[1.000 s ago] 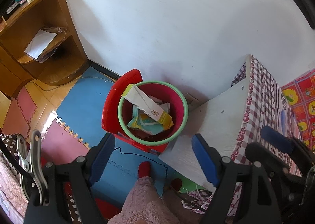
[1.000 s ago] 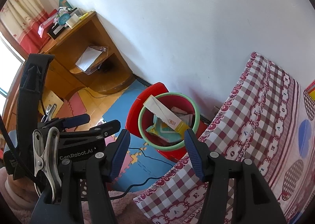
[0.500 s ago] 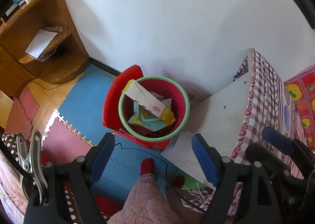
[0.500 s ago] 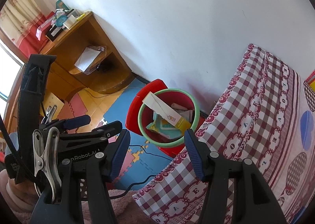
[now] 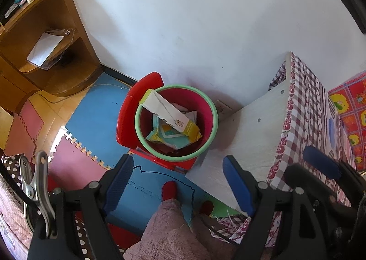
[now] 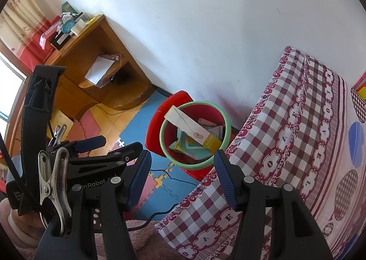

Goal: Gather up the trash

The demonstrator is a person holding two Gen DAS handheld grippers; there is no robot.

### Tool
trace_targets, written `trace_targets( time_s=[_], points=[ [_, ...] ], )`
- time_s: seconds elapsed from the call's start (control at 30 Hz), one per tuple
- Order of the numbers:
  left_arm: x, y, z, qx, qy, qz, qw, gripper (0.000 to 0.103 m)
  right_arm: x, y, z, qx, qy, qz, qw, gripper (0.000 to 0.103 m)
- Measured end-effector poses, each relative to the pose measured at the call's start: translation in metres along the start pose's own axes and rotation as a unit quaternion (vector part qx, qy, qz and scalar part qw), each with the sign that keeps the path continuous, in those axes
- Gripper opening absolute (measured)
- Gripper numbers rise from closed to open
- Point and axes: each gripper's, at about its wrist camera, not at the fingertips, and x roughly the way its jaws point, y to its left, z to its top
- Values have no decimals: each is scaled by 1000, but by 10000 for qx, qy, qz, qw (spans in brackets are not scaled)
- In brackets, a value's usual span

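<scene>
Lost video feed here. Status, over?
Left gripper, right gripper open, empty. Bin holds long carton and wrappers. Nothing in the way.

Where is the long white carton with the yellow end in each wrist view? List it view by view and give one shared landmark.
Left wrist view: the carton lies slanted across the red bucket, just above centre, beyond the open left tool.
Right wrist view: the carton is at centre, in the same bucket, above the open right tool.
Shared landmark: the bucket's green rim.
</scene>
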Motion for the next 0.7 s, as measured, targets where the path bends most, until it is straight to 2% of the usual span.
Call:
trace_targets(
  time_s=[0.7],
  points=[
    [1,-1,-1,16,31,-19,10000,84,-2,1,-2,62,-27,-35,10000,59]
  ],
)
